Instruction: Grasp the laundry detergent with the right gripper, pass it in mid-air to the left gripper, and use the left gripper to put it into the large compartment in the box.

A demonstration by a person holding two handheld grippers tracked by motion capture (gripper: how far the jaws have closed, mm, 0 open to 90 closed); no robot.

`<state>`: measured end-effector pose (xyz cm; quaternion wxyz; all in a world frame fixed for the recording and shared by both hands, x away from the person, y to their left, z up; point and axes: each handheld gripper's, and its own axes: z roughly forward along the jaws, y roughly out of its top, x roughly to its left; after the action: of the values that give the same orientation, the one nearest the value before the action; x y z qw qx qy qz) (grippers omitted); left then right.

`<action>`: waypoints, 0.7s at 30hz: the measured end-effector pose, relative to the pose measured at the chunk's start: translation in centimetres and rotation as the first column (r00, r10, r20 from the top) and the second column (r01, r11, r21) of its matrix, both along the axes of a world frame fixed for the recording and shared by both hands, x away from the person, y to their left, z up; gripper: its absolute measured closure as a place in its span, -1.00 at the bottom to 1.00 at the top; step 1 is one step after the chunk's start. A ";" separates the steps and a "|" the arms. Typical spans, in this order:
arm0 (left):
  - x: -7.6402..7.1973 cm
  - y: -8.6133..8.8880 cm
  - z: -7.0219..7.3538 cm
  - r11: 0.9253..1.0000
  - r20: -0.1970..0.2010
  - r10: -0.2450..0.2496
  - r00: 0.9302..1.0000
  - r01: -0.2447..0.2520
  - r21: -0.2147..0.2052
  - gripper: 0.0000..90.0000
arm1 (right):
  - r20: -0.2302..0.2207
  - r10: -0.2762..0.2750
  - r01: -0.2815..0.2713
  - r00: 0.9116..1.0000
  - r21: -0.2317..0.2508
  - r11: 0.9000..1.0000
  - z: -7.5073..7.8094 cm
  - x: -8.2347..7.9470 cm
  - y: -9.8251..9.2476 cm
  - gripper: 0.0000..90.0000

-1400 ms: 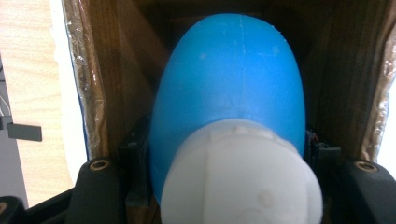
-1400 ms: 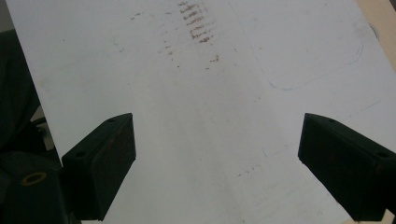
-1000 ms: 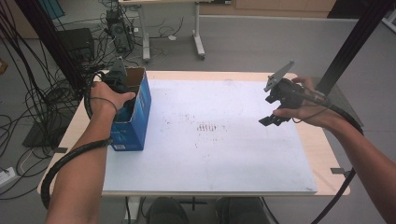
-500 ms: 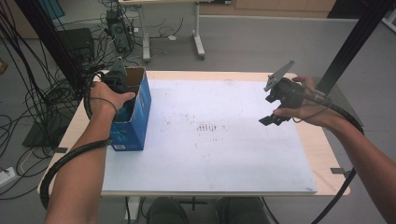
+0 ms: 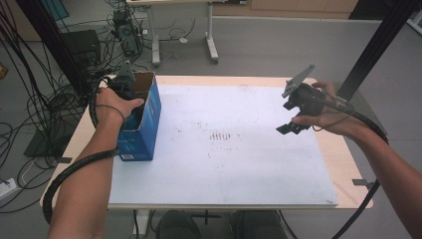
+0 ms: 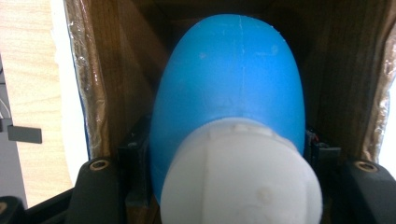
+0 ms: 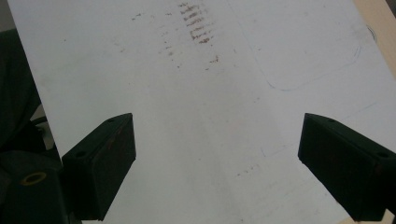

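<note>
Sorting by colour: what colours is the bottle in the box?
Blue bottle, white cap; left gripper view.

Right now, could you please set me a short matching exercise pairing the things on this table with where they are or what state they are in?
Things:
1. left gripper
2. right gripper
3. blue box
4. blue and white object

States:
a. stands at the table's left edge, open at the top
b. jaws open, empty, held above the white sheet
c. reaches down into the box, shut
d. clamped between two black jaws inside the box

Pairs: 1-c, 2-b, 3-a, 4-d
</note>
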<state>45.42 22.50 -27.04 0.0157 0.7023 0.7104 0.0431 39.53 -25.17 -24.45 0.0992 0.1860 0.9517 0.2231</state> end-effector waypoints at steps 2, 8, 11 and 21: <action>0.0 -0.1 0.0 1.000 0.002 -0.001 1.000 0.001 0.008 -0.19 | 0.001 -0.001 0.001 1.000 0.001 1.000 0.0 0.0 -0.1 -0.75; -0.1 -0.1 0.5 1.000 0.012 -0.007 1.000 0.007 0.007 -0.22 | 0.002 -0.003 0.003 1.000 0.004 1.000 0.1 -0.1 -0.1 -0.75; -0.2 -0.2 1.2 1.000 0.025 -0.013 1.000 0.013 0.012 -0.29 | 0.004 0.000 0.000 1.000 0.004 1.000 0.1 -0.1 0.0 -0.75; -0.8 -0.9 4.0 0.997 0.041 -0.051 0.998 0.049 0.051 -0.36 | 0.007 -0.004 0.004 1.000 0.018 1.000 0.3 0.0 0.1 -0.75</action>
<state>44.67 21.57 -23.06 0.0143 0.7190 0.6907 0.0753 39.51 -25.04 -24.15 0.1015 0.1878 0.9490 0.2322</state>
